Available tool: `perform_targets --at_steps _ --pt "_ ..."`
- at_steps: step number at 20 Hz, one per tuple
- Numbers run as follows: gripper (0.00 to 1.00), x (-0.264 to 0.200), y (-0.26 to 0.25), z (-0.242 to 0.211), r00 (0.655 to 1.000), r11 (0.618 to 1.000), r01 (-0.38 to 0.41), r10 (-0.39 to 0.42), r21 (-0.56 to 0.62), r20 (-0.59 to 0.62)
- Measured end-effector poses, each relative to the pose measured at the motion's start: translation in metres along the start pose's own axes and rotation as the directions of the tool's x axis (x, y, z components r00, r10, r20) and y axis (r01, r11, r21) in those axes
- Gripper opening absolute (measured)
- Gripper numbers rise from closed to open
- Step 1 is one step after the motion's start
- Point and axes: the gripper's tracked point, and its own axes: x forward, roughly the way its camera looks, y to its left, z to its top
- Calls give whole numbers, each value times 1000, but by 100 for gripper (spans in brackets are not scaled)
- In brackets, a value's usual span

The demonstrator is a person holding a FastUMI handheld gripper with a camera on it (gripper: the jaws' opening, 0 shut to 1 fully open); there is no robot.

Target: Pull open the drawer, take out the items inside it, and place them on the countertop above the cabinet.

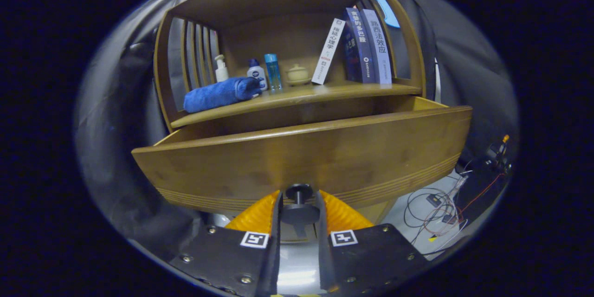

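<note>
Gripper: the two-finger gripper [299, 206] with orange ribbed fingers [256, 213] and black plates carrying square markers sits at the small round black drawer knob [299, 191]; one finger stands on each side of the knob, close against its stem, though whether the pads actually press it cannot be told.

Knob: fixed low on the middle of the drawer front, directly between the fingertips.

Drawer: the wide honey-brown wooden drawer [301, 153] with fine grooved lines along its lower edge is pulled out from the cabinet; its front panel stands forward of the shelf, and a gap shows behind its top rim. The contents are hidden by the front panel.

Countertop: the wooden countertop [325, 93] runs just behind and above the drawer's rim, under an open-fronted wooden hutch [278, 0] with slatted sides.

On the countertop, above the drawer's left end: a rolled blue towel [220, 94] lying on its side.

Behind the towel: a white pump bottle [221, 68], a white bottle with a dark blue cap [256, 73] and a slim clear blue bottle [273, 71], standing close together.

Above the drawer's middle: a small cream lidded pot [297, 74].

Above the drawer's right half: a white book [328, 51] leaning right toward two upright books, one dark blue [356, 46] and one pale grey [377, 46].

Floor, right of the drawer: tangled black and red cables [441, 209].
</note>
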Motion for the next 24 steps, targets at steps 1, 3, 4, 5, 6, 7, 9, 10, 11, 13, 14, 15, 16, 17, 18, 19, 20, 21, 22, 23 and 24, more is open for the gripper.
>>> perform_targets --at_steps 1,3,4,5,6,7,9,10,11,13,14,15,16,17,18,19,20,21,22,23,24 --pt "35 -5 -1 -4 1000 1000 3 -3 -6 -7" --pt "34 -15 -3 -14 1000 1000 15 -16 -3 -26" --pt "34 -21 -2 -14 1000 1000 19 -19 8 -9" --pt "34 -25 -3 -18 999 1000 24 -23 8 -21" --pt "34 -26 -4 -15 1000 1000 27 -27 11 -14" --pt "35 -24 -4 -15 999 999 30 -29 15 -19" --pt "34 -25 -4 -18 999 999 36 -36 12 -19" --pt "34 -28 -4 -19 999 999 33 -33 12 -17" --pt "35 -28 -4 -19 999 999 32 -32 16 -13" --pt "34 -29 -4 -19 1000 999 26 -26 24 1" --pt "34 -30 -4 -20 1000 999 24 -24 28 8" --pt "34 -31 -4 -21 1000 999 22 -22 28 13" --pt "34 -31 -3 -20 1000 1000 18 -19 24 17" --pt "34 -32 -3 -20 1000 1000 15 -15 23 22" --pt "34 -32 -3 -21 1000 1000 11 -12 23 24" --pt "34 -32 -3 -20 1000 1000 9 -10 22 27" --pt "34 -32 -3 -21 1000 1000 9 -9 17 27" --pt "34 -33 -3 -20 1000 1000 10 -10 12 27" --pt "37 -33 -4 -20 1000 1000 10 -10 8 27" --pt "40 -33 -4 -21 1000 1000 10 -10 8 27" --pt "41 -35 -4 -21 1000 1000 8 -8 11 26"
